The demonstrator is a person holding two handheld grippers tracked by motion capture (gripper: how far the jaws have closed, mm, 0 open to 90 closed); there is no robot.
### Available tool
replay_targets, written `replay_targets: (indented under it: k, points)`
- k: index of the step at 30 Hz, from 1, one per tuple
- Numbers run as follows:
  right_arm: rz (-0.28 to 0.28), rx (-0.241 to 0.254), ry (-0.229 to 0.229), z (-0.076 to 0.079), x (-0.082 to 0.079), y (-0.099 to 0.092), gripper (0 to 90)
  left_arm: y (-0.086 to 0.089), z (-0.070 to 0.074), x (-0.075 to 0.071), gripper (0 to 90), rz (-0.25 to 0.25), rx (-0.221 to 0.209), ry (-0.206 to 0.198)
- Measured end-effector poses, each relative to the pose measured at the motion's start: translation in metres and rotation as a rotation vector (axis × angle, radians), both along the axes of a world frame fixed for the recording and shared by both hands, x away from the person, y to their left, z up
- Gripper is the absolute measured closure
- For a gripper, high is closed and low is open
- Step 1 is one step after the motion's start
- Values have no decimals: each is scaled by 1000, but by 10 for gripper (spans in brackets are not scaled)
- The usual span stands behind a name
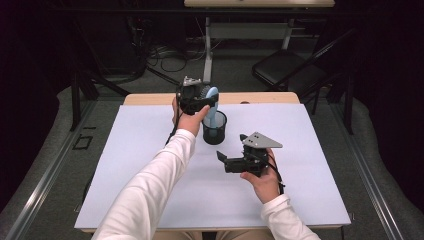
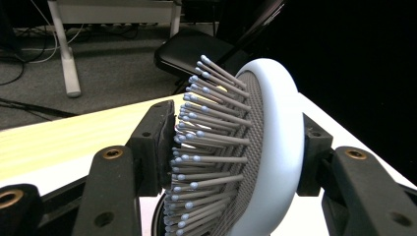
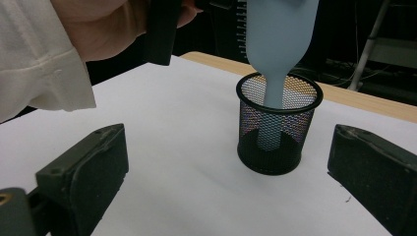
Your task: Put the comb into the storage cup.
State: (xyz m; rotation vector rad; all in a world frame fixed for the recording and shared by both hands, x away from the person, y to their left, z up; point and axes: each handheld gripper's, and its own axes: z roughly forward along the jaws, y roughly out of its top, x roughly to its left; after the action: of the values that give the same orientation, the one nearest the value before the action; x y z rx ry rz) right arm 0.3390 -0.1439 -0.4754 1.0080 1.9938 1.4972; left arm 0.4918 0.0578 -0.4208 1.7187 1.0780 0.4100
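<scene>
Above the black mesh cup (image 1: 214,128), the left gripper (image 1: 196,97) has its jaws around the head of a pale blue hairbrush (image 1: 212,102), one pad against the bristle tips and the other against the smooth back (the left gripper view shows both contacts), so it grips the brush. The brush stands nearly upright, its handle (image 3: 269,123) reaching down inside the cup and its head above the rim. Just beside the cup, on the side nearer the person, the right gripper (image 1: 231,162) hovers with its jaws spread wide and nothing between them, pointing towards the cup. Under the cup lies a white mat (image 1: 150,165) covering the wooden table (image 1: 150,98).
</scene>
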Motion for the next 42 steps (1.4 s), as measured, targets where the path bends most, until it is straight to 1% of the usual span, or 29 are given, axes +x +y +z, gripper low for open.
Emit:
replay_targets:
  k: [4,7,10,12,16,18,20,22,23,29,33,35,38,39,42]
  points:
    - [-1,2,0,0,0,0,12,-2,-1,0,421,-1,-2,9]
    - [-1,1,0,0,0,0,12,-2,-1,0,401,1,5,12]
    - [0,-3,2,0,0,0,12,-1,-1,0,384,2,-5,11]
    - [-1,-1,0,0,0,0,12,-1,-2,1,375,3,-2,10]
    - [-2,2,1,0,0,0,13,-1,-3,1,312,1,-8,15]
    - [-2,1,-1,0,0,0,13,-1,-3,2,264,-3,-11,12]
    - [-1,-2,-1,0,0,0,13,-1,-4,2,231,-2,-3,11]
    - [-1,-2,-1,0,0,0,13,-1,-4,1,176,8,1,19]
    - [-1,-2,-1,0,0,0,13,-1,-4,1,163,4,1,20]
    - [0,-4,-1,0,-1,2,13,-1,-2,0,144,-9,3,12]
    - [2,-9,-3,0,-1,2,13,-1,-1,-2,90,-5,6,8]
    - [0,-8,0,-1,-1,3,13,0,0,-2,87,-1,2,8]
    - [2,-10,-2,-1,-2,3,13,1,1,-2,53,7,4,3]
    - [2,-8,-2,0,-2,3,13,2,1,-2,44,10,-3,5]
    - [1,-9,-2,0,-2,3,13,2,0,-2,16,18,6,12]
